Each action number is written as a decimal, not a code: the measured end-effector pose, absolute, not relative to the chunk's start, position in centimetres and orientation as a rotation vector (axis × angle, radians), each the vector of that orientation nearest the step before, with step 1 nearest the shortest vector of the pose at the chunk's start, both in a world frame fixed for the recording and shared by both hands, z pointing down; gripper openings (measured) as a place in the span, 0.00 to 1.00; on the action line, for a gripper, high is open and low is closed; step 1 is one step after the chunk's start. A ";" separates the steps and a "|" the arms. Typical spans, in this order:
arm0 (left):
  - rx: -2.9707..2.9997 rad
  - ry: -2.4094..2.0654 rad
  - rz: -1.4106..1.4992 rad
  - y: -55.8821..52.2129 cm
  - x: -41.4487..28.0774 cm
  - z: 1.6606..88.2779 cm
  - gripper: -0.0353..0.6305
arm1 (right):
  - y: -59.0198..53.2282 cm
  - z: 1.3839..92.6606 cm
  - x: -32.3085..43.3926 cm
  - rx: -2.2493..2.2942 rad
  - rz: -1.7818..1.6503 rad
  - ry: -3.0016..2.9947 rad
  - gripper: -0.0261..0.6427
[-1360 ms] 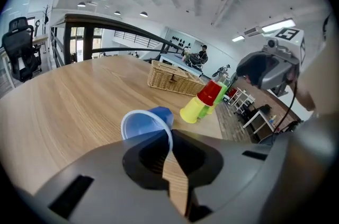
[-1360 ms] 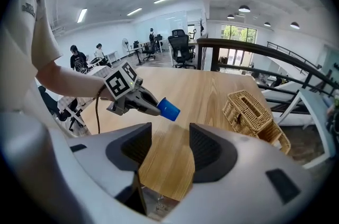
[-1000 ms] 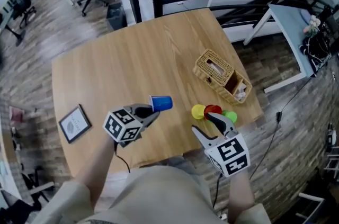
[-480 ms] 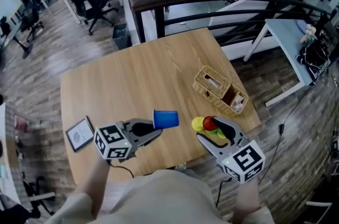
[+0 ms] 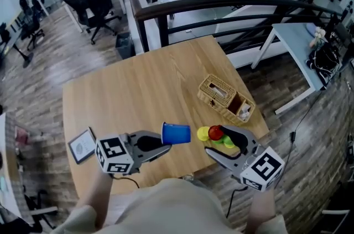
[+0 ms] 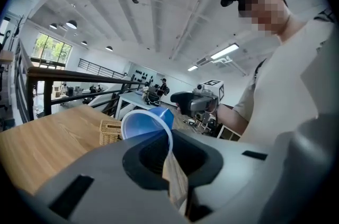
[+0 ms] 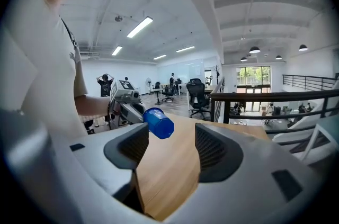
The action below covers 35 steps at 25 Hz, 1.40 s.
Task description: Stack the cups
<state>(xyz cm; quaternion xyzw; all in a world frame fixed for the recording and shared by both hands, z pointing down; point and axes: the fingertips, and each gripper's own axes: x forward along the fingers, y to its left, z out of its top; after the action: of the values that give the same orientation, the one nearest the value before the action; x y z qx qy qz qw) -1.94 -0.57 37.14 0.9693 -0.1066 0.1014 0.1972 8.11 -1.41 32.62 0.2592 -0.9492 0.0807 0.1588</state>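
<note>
- Blue plastic cup (image 5: 176, 133): held in the air over the front part of the table, lying on its side, with its mouth towards the left gripper and its base towards the other cups.
- Left gripper (image 5: 162, 145): jaws pressed together on the blue cup's rim, one inside the mouth and one outside.
- Yellow cup (image 5: 203, 133), red cup (image 5: 215, 131), green cup (image 5: 228, 142): clustered close together on the table near its front right edge. In the head view the right gripper partly covers them, so whether they are nested cannot be told.
- Right gripper (image 5: 225, 144): raised over the coloured cups. Its jaws stand wide apart, have just been opening, and have nothing between them. Its own view shows only the tabletop and the blue cup beyond.
- Wooden table (image 5: 127, 94): light grain, square top.
- Wicker basket (image 5: 224, 97): on the table's right side, behind the coloured cups and apart from them.
- Framed card (image 5: 82, 145): at the table's front left corner, well apart from the cups.
</note>
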 end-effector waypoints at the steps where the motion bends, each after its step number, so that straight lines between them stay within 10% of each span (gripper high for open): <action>1: 2.729 -0.263 0.288 -0.2 -1.6 36.6 0.11 | -1.3 32.3 7.9 0.715 0.232 -2.727 0.45; 35: 2.729 0.017 0.199 2.6 5.5 35.2 0.11 | 0.7 34.7 8.3 0.562 0.278 -2.647 0.43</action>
<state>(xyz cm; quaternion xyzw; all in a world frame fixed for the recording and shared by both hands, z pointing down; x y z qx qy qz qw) 5.52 2.57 35.17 0.9769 0.0062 0.0712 0.2012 8.26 0.72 34.73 0.2019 -0.9516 0.1000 0.2093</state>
